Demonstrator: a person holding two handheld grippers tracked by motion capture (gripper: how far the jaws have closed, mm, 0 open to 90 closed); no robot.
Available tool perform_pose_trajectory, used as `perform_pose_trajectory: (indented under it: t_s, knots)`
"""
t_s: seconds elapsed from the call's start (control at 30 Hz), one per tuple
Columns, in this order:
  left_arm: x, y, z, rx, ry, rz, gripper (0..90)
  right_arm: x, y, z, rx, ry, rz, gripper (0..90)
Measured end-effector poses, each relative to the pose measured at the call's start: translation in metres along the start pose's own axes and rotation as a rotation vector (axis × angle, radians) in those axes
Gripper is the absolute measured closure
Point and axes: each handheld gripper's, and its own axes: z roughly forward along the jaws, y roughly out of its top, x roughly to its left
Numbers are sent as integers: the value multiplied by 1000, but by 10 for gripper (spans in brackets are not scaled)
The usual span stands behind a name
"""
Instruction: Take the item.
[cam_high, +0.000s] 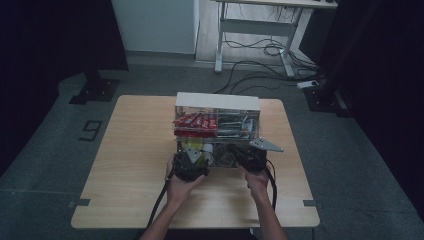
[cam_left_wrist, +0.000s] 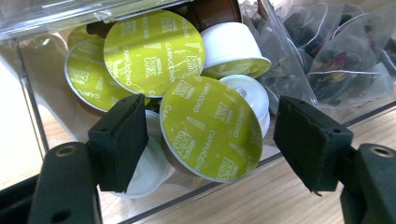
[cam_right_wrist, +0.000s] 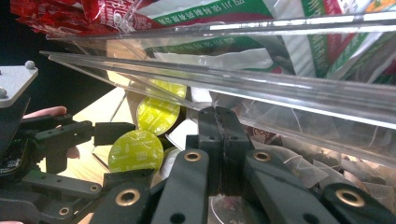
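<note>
A green-lidded coffee capsule (cam_left_wrist: 211, 128) is seen between the wide-spread jaws of the left gripper (cam_left_wrist: 212, 140), untouched, in the clear organizer's (cam_high: 217, 125) lower left compartment near the counter's (cam_high: 135, 165) middle. The right gripper's (cam_right_wrist: 219, 140) jaws are pressed together, empty.

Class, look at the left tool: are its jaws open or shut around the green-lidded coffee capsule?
Open. In the left gripper view the left tool has its pads standing either side of the coffee capsule, with gaps showing; neither presses on it.
</note>
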Motion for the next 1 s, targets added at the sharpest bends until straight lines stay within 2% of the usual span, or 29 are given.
perform_pose_trajectory:
  t_s: [0.13, 0.2, 0.53, 0.8, 0.93, 1.0]
  knots:
    - [-1, -1, 0, 0, 40, 6, 276, 0, 0, 0, 0, -1, 1, 891]
    - [-1, -2, 0, -3, 39, 4, 282, -1, 0, 0, 1, -3, 4, 891]
    - [-2, -6, -2, -28, 12, -20, 388, -3, -1, -1, 0, -9, 5, 891]
    - [2, -6, -4, -31, -19, -48, 394, -4, -1, -1, 1, -6, 12, 891]
    - [3, -5, -9, -58, -31, -71, 412, -5, -1, -1, 2, -7, 13, 891]
    - [5, -5, -13, -75, -34, -82, 460, -5, -1, -1, 2, -8, 12, 891]
